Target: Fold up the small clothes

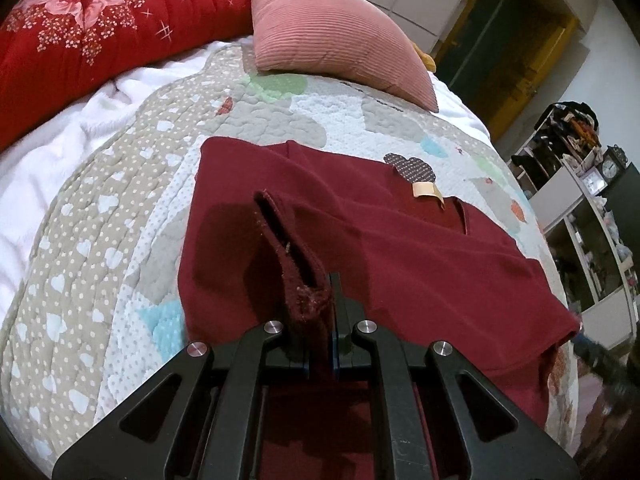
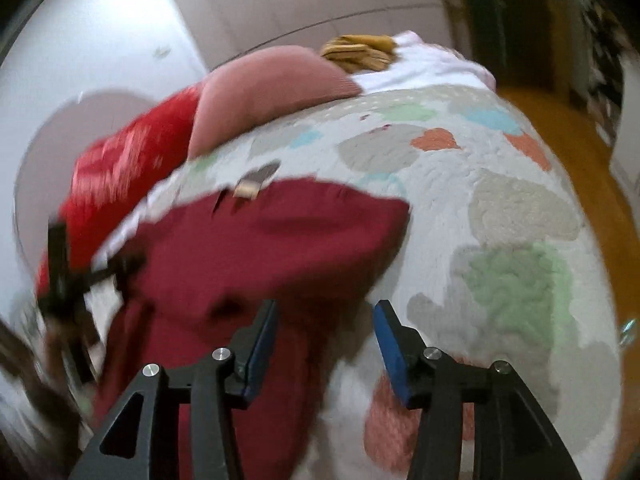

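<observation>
**Left tongs pinch the maroon garment, right tongs stand spread**

Black linkage arms fill the bottom of the left wrist view, and between them the left tongs (image 1: 320, 312) are pressed together on a lifted fold of the maroon garment (image 1: 360, 240). The pinched cloth stands up from the jaws as a narrow doubled strip with a fuzzy edge, casting a dark shadow on the flat cloth behind it. Beyond the fold, the rest of the garment lies spread on the quilt (image 1: 100, 208), with a beige label (image 1: 425, 190) at its far edge, near a slit-like opening.

The right tongs (image 2: 326, 334) are spread, blue pads apart, nothing clamped between them; the left pad sits over the near edge of the garment, the right pad over bare quilt just beside it. This view is blurred. The left tongs show there too, as a dark smear at the garment's left side.

Past the garment's far edge, a pink ribbed cushion (image 1: 340, 28) rests on the quilt, well apart from the cloth. Left of the cushion, touching it, lies a red flowered blanket (image 1: 100, 24), with a white fleecy cover (image 1: 60, 152) below it. A mustard-coloured item (image 2: 360, 52) peeks from behind the cushion. To the garment's right, off the bed, stand crowded shelves (image 1: 580, 200).
</observation>
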Demonstrator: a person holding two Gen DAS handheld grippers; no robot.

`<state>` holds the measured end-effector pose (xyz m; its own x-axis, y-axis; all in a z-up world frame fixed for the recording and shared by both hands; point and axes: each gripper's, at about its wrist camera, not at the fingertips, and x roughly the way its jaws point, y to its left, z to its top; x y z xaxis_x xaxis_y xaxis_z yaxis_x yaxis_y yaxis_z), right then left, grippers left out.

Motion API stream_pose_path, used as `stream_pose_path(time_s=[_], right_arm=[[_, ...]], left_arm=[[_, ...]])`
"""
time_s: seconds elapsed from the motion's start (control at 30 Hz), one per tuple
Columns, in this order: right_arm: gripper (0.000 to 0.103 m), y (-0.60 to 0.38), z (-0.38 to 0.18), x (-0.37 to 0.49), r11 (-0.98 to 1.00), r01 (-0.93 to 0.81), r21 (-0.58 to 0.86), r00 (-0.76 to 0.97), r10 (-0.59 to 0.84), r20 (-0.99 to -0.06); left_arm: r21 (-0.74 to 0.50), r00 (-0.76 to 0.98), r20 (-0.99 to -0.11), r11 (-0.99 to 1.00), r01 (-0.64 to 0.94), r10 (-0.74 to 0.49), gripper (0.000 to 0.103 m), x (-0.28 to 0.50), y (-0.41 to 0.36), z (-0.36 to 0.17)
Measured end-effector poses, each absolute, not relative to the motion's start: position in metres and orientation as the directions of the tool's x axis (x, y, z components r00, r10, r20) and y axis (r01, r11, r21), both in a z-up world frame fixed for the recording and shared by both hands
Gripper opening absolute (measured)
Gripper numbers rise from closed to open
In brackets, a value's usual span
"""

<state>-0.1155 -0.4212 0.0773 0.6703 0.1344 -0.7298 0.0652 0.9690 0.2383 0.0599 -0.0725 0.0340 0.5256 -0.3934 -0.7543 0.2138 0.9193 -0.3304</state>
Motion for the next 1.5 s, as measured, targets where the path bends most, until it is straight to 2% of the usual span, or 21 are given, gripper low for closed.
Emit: stream_pose_path(time_s=[0.17, 0.23, 0.27, 0.37, 0.5, 0.57, 0.7, 0.87, 0.93, 1.03, 1.23, 1.4, 1.5], right_arm=[[0.048, -0.394, 0.050, -0.104, 0.989, 0.029, 0.148, 0.634, 0.096, -0.767], [0.033, -0.390, 0.045, -0.094, 0.994, 0.059, 0.097, 0.647, 0.036, -0.761], [0.020, -0.392, 0.047, -0.094, 0.991, 0.087, 0.097, 0.663, 0.015, -0.749], [0.018, -0.415, 0.052, -0.099, 0.963, 0.189, 0.190, 0.697, 0.004, -0.717], [0.018, -0.428, 0.032, -0.105, 0.955, 0.242, 0.173, 0.637, -0.022, -0.770], [0.018, -0.433, 0.024, -0.110, 0.948, 0.249, 0.199, 0.640, -0.007, -0.768], [0.021, -0.433, 0.040, -0.123, 0.940, 0.255, 0.228, 0.627, 0.018, -0.779], [0.021, -0.424, 0.062, -0.150, 0.946, 0.301, 0.119, 0.623, -0.100, -0.776], [0.021, -0.425, 0.071, -0.158, 0.938, 0.323, 0.128, 0.645, -0.119, -0.755], [0.021, -0.422, 0.081, -0.153, 0.941, 0.285, 0.181, 0.684, -0.067, -0.726], [0.021, -0.396, 0.087, -0.117, 0.966, 0.191, 0.176, 0.695, -0.006, -0.719], [0.021, -0.379, 0.074, -0.094, 0.983, 0.143, 0.113, 0.656, -0.009, -0.755], [0.022, -0.381, 0.062, -0.094, 0.986, 0.160, 0.053, 0.636, -0.062, -0.769]], left_arm=[[-0.332, 0.523, -0.759, 0.922, 0.200, -0.387, 0.005, 0.059, -0.073, 0.033], [-0.325, 0.520, -0.762, 0.923, 0.207, -0.385, 0.005, 0.057, -0.073, 0.034], [-0.325, 0.518, -0.763, 0.922, 0.210, -0.387, 0.005, 0.057, -0.073, 0.034], [-0.325, 0.512, -0.764, 0.920, 0.221, -0.393, 0.006, 0.056, -0.071, 0.033], [-0.319, 0.503, -0.772, 0.921, 0.223, -0.389, 0.006, 0.054, -0.073, 0.024], [-0.316, 0.496, -0.778, 0.923, 0.219, -0.384, 0.006, 0.052, -0.073, 0.021], [-0.317, 0.489, -0.780, 0.920, 0.229, -0.391, 0.007, 0.045, -0.064, 0.032], [-0.251, 0.518, -0.780, 0.934, 0.255, -0.351, 0.009, 0.030, -0.062, 0.046], [-0.219, 0.542, -0.771, 0.939, 0.266, -0.334, 0.009, 0.024, -0.065, 0.052], [-0.156, 0.581, -0.755, 0.943, 0.293, -0.305, 0.010, 0.015, -0.073, 0.063], [-0.088, 0.625, -0.731, 0.946, 0.312, -0.274, 0.010, 0.007, -0.082, 0.078], [-0.066, 0.632, -0.731, 0.949, 0.307, -0.255, 0.010, 0.010, -0.085, 0.077], [-0.070, 0.632, -0.734, 0.953, 0.296, -0.250, 0.015, 0.011, -0.084, 0.076]])
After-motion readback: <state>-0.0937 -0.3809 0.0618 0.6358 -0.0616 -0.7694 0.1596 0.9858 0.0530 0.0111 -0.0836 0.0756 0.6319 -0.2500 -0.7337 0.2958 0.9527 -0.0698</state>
